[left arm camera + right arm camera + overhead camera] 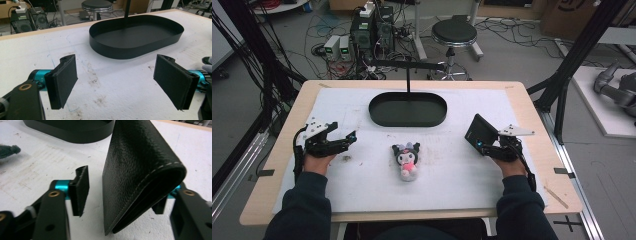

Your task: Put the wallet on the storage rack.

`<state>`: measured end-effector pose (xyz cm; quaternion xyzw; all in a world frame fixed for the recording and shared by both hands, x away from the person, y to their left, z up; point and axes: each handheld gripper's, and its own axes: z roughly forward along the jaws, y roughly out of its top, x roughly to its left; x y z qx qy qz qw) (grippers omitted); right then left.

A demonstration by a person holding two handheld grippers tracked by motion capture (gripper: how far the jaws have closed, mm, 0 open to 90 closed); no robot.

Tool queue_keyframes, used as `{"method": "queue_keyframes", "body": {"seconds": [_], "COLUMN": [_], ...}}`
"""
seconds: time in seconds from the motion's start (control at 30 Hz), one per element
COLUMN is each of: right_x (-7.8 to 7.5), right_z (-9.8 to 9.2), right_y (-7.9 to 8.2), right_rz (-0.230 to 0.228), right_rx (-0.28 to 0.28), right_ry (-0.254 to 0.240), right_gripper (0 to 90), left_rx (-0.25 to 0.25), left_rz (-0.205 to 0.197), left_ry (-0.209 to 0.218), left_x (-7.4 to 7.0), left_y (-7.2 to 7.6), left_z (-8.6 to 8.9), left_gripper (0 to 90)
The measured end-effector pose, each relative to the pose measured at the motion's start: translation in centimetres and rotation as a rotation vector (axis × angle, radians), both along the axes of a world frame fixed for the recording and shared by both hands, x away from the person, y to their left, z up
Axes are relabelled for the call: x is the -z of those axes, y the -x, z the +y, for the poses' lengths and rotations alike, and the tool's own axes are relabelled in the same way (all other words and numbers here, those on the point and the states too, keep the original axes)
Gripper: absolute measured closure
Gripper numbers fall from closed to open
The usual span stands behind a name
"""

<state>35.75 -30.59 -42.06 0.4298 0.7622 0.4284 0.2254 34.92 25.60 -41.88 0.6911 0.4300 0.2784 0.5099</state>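
Observation:
A black leather wallet (480,131) stands folded on its edge between the jaws of my right gripper (484,146), at the right of the white mat. In the right gripper view the wallet (140,170) leans against the far jaw, and a gap separates it from the near pad (80,190). My right gripper (120,192) is open around it. My left gripper (344,131) rests at the left of the mat, and in its own view my left gripper (115,72) is wide open with only bare mat between its pads.
A black oval tray (408,107) with an upright T-shaped stand (408,75) sits at the back centre; the tray (135,37) lies just beyond the left jaws. A small plush toy (407,160) lies mid-mat between the hands. A stool (454,34) and cables stand beyond the table.

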Motion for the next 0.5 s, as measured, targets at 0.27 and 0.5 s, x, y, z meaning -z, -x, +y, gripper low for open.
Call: {"method": "queue_keyframes", "body": {"seconds": [0.27,0.5], "right_x": [0.0,-1.6], "right_z": [-0.2,-0.1], "right_y": [0.0,0.3], "right_rz": [0.031,-0.034], "right_rx": [0.009,0.010], "right_ry": [0.023,-0.022], "right_gripper": [76.9,77.9], "left_rx": [-0.001,-0.001], "left_rz": [0.000,0.006], "left_ry": [-0.002,-0.004], "left_x": [0.0,0.0], "left_y": [0.0,0.0], "left_z": [0.0,0.0], "left_gripper": [19.1,19.1]}}
